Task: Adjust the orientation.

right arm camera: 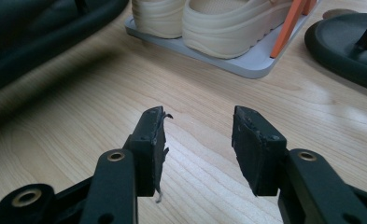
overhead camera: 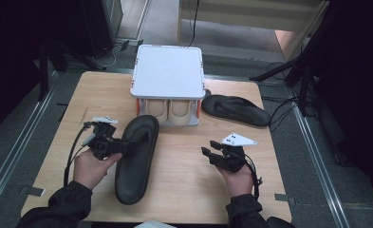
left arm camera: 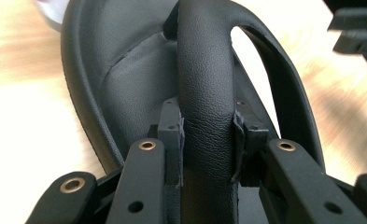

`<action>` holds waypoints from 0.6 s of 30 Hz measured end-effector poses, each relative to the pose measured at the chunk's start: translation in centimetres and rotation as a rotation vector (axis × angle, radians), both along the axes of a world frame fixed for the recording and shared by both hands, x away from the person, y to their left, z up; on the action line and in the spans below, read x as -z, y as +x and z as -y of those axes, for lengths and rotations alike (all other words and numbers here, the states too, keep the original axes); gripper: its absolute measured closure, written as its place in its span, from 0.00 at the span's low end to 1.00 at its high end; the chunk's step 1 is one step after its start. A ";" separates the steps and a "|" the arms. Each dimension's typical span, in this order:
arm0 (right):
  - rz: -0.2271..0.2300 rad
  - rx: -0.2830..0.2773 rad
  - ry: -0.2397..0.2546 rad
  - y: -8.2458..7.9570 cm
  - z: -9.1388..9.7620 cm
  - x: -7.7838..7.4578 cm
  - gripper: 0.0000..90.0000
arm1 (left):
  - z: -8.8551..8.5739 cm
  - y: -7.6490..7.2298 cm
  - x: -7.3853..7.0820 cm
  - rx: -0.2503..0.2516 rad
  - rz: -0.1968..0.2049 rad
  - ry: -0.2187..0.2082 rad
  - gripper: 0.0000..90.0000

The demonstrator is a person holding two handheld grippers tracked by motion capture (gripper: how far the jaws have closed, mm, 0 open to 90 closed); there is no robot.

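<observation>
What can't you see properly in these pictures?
- Beige shoes: in the high view the white rack's top covers all but their ends.
- Held black sandal: in the left gripper view the left gripper, shut on the strap, crops its sole at the edges.
- Second black sandal: cut off by the right gripper view's edge.
- Room around the table: too dark in the high view.

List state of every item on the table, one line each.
Left gripper: shut on the strap of the near black leather flip-flop.
Near black leather flip-flop: sole up, lengthwise on the wooden table, strap clamped.
Right gripper: open, nothing between its fingers, over bare wood.
Far black flip-flop: flat beside the rack, untouched.
White two-tier shoe rack: upright, top shelf bare.
Beige chunky sandals: paired on the lower shelf.
</observation>
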State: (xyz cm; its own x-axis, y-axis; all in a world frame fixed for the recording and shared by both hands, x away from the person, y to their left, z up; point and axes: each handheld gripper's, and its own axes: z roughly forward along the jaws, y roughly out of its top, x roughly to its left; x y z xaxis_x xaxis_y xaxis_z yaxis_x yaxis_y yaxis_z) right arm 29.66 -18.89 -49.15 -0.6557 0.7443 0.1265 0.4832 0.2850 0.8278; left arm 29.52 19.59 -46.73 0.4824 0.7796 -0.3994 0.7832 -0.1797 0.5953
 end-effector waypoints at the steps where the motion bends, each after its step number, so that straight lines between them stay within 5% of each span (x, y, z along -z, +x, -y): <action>1: 0.001 0.001 -0.002 0.0 0.0 0.0 0.61 | 0.4 0.0 0.3 0.003 -0.007 -0.003 0.78; 10: 0.006 0.007 0.002 -0.1 0.3 -0.1 0.61 | 3.5 0.5 2.8 0.027 -0.030 0.000 0.77; 18: 0.007 0.013 0.001 -0.1 0.5 -0.1 0.61 | 4.5 0.1 4.1 0.031 -0.039 -0.004 0.77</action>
State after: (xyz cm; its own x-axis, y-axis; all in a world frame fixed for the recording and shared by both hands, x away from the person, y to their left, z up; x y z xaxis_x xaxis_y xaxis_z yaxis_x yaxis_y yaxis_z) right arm 29.56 -19.40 -49.07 -0.6472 0.7524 0.1227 0.4811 0.2782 0.8314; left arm 29.62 15.08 -50.81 0.4904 0.7628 -0.4216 0.7998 -0.2017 0.5653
